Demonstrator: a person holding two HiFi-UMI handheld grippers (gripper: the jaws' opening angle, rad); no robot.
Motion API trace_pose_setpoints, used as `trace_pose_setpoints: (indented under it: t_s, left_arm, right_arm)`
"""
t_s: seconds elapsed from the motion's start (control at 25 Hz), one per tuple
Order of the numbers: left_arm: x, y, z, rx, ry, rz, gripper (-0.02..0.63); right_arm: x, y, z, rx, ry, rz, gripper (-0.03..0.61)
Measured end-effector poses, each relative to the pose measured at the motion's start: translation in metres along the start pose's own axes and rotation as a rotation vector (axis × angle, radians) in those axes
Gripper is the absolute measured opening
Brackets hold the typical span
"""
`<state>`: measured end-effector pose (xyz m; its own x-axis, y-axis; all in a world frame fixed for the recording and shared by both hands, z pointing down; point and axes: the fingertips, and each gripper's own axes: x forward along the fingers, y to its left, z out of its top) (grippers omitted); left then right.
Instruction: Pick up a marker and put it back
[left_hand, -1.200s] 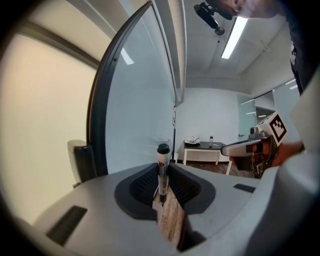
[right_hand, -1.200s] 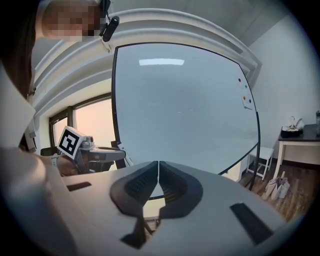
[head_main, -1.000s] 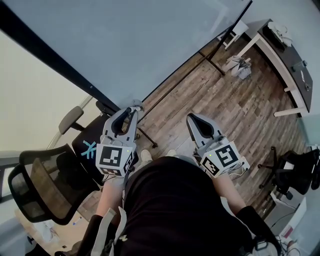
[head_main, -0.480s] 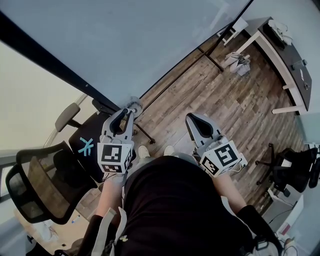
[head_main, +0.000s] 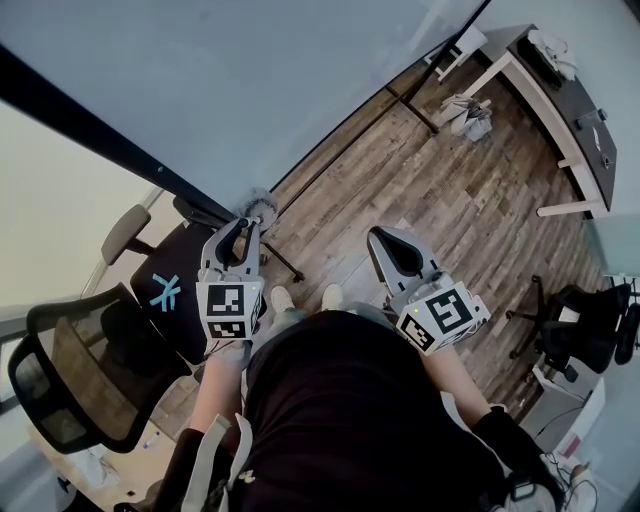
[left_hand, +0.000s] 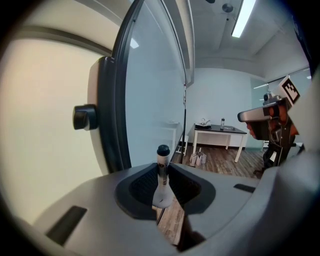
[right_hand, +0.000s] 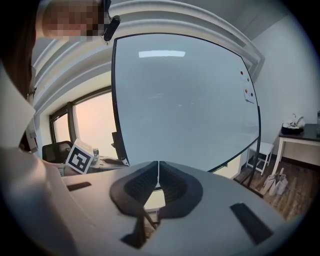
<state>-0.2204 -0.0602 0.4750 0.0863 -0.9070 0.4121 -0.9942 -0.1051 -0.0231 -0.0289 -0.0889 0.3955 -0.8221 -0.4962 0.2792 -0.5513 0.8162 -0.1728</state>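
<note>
Between the jaws of your left gripper (head_main: 240, 230) stands the marker (left_hand: 162, 170), clamped low on its white barrel. Its long axis runs upright across the grip, black cap on top. The board (left_hand: 150, 100) rises just ahead and to the left of that gripper, with its dark frame close by. No tray or ledge shows in any view, so I can't tell where the resting spot lies. Your right gripper (right_hand: 158, 176) hangs further right, jaws pressed together on nothing. The return falls to your left hand; I judge it should head for the board's lower edge.
</note>
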Motion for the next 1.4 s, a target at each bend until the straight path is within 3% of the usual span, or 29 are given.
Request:
trace_pose_setpoints:
  t_s: [0.84,1.4]
  left_arm:
    - [0.01,0.0,-0.016,0.032,0.035,0.022,0.089]
    - [-0.008,-0.007,0.019,0.066,-0.028,0.029,0.103]
  right_arm:
    - [-0.012,-0.001,-0.005,0.006,0.004,-0.041,0.018]
    - [-0.021,0.0,0.004,0.006,-0.034,-0.041,0.018]
